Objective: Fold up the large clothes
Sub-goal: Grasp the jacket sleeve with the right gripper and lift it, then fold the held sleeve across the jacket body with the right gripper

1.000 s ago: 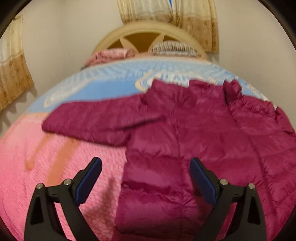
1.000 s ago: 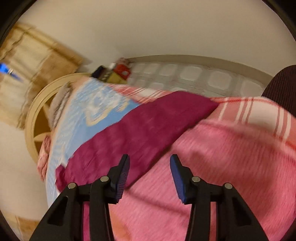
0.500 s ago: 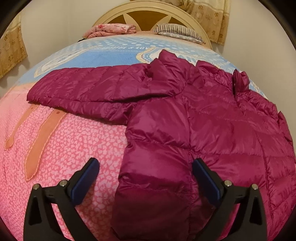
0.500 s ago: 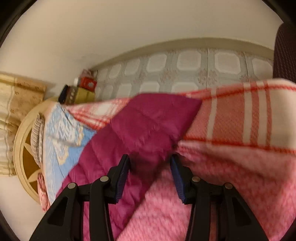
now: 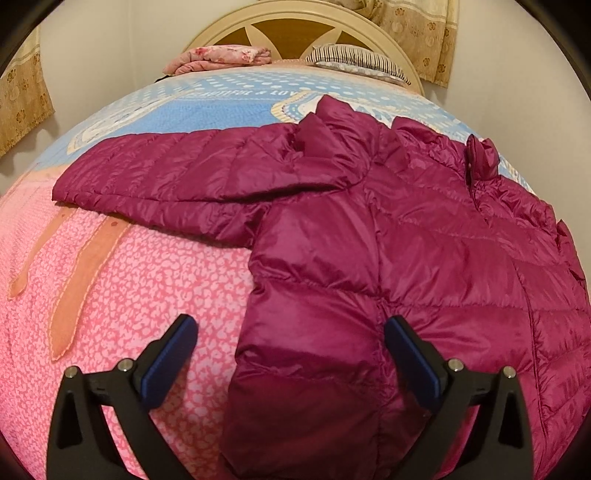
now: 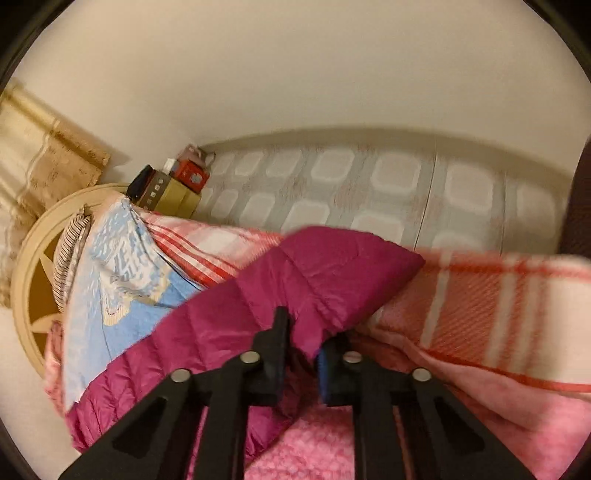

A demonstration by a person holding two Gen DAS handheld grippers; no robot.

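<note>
A magenta quilted puffer jacket (image 5: 406, 240) lies spread on the bed, one sleeve (image 5: 155, 173) stretched out to the left. My left gripper (image 5: 291, 354) is open, hovering over the jacket's lower left corner, its blue pads (image 5: 170, 354) wide apart on either side of the side edge. In the right wrist view the jacket's other sleeve (image 6: 295, 277) lies near the bed's edge. My right gripper (image 6: 303, 332) is closing its jaws on the sleeve's near edge, with fabric pinched between the fingers.
The bed carries a pink blanket (image 5: 129, 288) and a blue quilt (image 5: 207, 107). A cream headboard (image 5: 295, 22), a striped pillow (image 5: 354, 59) and folded floral cloth (image 5: 218, 57) lie at the far end. Beyond the bed edge are tiled floor (image 6: 369, 184) and stacked boxes (image 6: 173, 188).
The right gripper's jaws went from apart, beside the sleeve, to pinched together on its edge. The left gripper stayed open and tilted slightly; the jacket now looks nearer.
</note>
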